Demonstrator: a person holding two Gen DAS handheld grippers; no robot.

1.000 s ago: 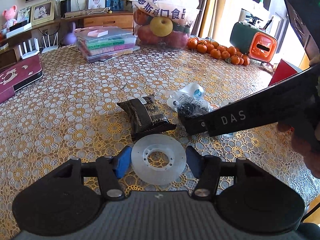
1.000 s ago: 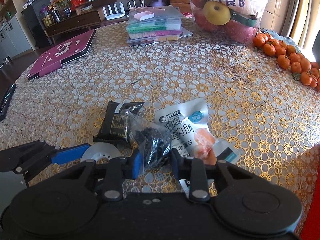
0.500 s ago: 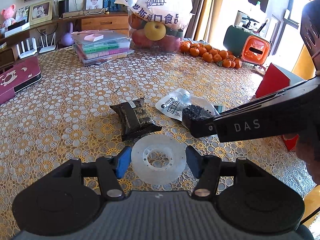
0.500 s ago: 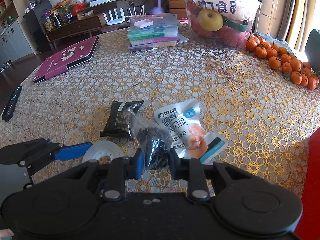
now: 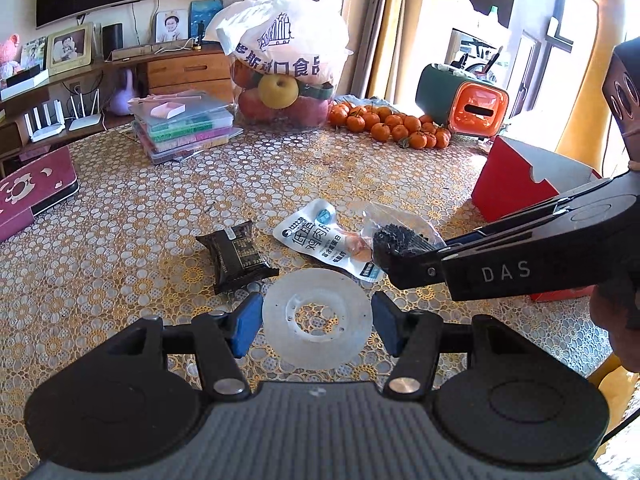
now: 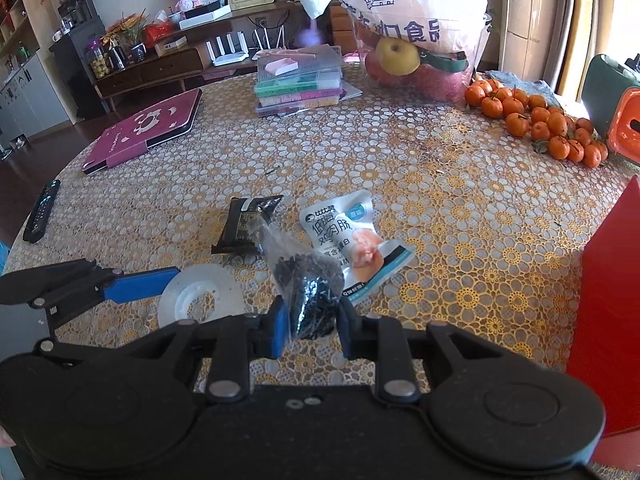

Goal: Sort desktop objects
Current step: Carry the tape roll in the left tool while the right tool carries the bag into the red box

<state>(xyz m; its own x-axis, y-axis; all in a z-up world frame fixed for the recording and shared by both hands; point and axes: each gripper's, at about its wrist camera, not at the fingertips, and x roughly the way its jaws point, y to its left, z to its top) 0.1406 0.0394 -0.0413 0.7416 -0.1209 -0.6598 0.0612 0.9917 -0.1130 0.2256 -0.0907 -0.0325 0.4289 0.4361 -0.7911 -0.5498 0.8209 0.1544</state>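
In the left wrist view, the left gripper (image 5: 318,318) is clamping a translucent white plastic disc with a round centre hole (image 5: 317,317); its blue pads (image 5: 247,321) are pressing on the disc's left and right edges, and the disc is hanging just above the gold floral lace tablecloth (image 5: 120,240). Just beyond the disc, to the left, a black foil snack packet (image 5: 236,256) is lying flat. To the right of that packet a white sealed food pouch with blue print (image 5: 320,236) is lying on the cloth. At the right the right gripper (image 5: 394,258) is reaching in, pinching a clear plastic bag of small black pieces (image 5: 400,236) over the pouch's right end. Behind it a red box (image 5: 516,188) is standing at the table's right edge.

In the right wrist view, the right gripper (image 6: 310,326) is closing its jaws on the clear bag (image 6: 308,284), whose dark bulk is sitting between the pads while its clear neck is trailing up and left toward the black packet (image 6: 246,226). The white pouch (image 6: 348,242) is lying just right of the bag and partly behind it. At the near left the left gripper (image 6: 172,280) is holding the disc (image 6: 200,294), with one blue finger (image 6: 140,284) showing along the disc's left edge. Far back, a pile of oranges (image 6: 540,124) is lying at the right.
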